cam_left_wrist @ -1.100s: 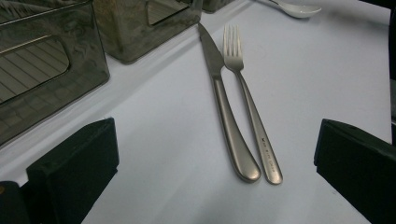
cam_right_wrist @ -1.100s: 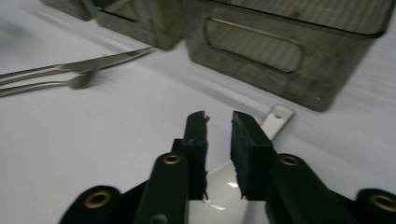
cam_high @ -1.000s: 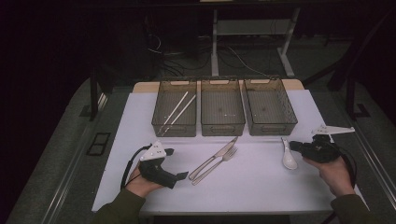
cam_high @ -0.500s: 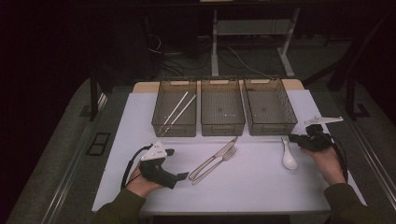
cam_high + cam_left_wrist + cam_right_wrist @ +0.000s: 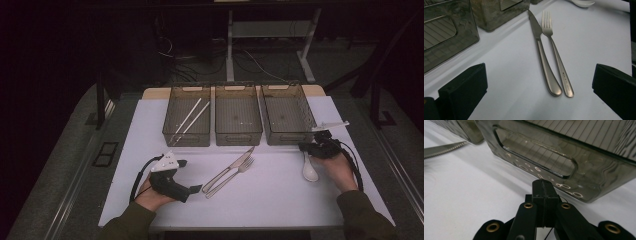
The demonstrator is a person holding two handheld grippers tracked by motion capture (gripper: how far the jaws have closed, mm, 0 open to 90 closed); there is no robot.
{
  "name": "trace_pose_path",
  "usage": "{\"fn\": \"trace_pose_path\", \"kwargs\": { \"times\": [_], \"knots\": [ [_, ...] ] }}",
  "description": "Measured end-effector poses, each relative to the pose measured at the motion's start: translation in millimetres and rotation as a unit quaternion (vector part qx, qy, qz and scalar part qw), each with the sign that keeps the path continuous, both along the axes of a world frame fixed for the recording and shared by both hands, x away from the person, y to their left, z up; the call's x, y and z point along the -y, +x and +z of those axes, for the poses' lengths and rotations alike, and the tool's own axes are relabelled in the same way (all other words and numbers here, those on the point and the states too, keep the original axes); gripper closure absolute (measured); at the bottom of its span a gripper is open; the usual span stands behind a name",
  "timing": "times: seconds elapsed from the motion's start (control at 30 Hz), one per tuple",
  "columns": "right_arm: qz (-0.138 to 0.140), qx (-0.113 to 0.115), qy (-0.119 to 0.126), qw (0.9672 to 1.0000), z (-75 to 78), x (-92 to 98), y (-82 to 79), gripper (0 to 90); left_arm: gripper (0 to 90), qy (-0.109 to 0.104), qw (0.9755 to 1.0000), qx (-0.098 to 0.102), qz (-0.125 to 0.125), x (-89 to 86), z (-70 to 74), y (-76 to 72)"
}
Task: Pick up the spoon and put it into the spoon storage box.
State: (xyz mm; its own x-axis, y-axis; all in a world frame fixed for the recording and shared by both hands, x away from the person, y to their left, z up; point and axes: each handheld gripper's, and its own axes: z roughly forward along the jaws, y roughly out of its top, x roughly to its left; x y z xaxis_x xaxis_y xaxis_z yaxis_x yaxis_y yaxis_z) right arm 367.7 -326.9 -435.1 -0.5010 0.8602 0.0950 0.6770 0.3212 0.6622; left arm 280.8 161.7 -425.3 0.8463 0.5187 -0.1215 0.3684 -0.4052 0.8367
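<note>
Right tool (image 5: 306, 146) has shifted left and a bit nearer since the earlier frames, from off the right table edge to just beside the white spoon (image 5: 310, 171); left tool (image 5: 196, 189) hasn't budged. Right tool's jaws are pressed together with nothing between them, the tips close to the near wall of the right bin (image 5: 564, 162), by its handle slot. Spoon lies on the table (image 5: 280, 200), bowl near, handle pointing far, just left of the right hand (image 5: 339, 167). Left tool's jaws stand wide apart, empty, aimed at the knife (image 5: 541, 47) and fork (image 5: 555, 53), which lie side by side at the table's middle, handles toward the left tool, tips toward the bins. Small engraved writing on the fork handle near its end, too small to read. Three dark see-through bins in a row at the far side; left bin (image 5: 170, 131) holds two pale chopsticks (image 5: 192, 116); middle bin (image 5: 238, 136) sits between the other two. No other labels readable.
</note>
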Motion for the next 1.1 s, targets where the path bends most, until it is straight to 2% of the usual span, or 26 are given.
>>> {"fn": "trace_pose_path", "kwargs": {
  "times": [0.27,0.7,1.1],
  "knots": [
    [0.004,-0.01,-0.022,0.9997,-5.8,-0.9,4.1,89.6,0.0,-0.001,1.0,-0.001,0.0,0.1,-0.1,0.0],
    [-0.011,-0.014,-0.05,0.9986,-6.7,9.6,1.8,89.6,0.0,-0.001,1.0,0.0,-0.001,-0.3,0.3,-0.3],
    [-0.024,-0.024,-0.058,0.9978,-3.6,27.9,-13.6,89.6,0.0,-0.001,1.0,0.0,0.0,-1.1,0.3,0.0]
  ]
}}
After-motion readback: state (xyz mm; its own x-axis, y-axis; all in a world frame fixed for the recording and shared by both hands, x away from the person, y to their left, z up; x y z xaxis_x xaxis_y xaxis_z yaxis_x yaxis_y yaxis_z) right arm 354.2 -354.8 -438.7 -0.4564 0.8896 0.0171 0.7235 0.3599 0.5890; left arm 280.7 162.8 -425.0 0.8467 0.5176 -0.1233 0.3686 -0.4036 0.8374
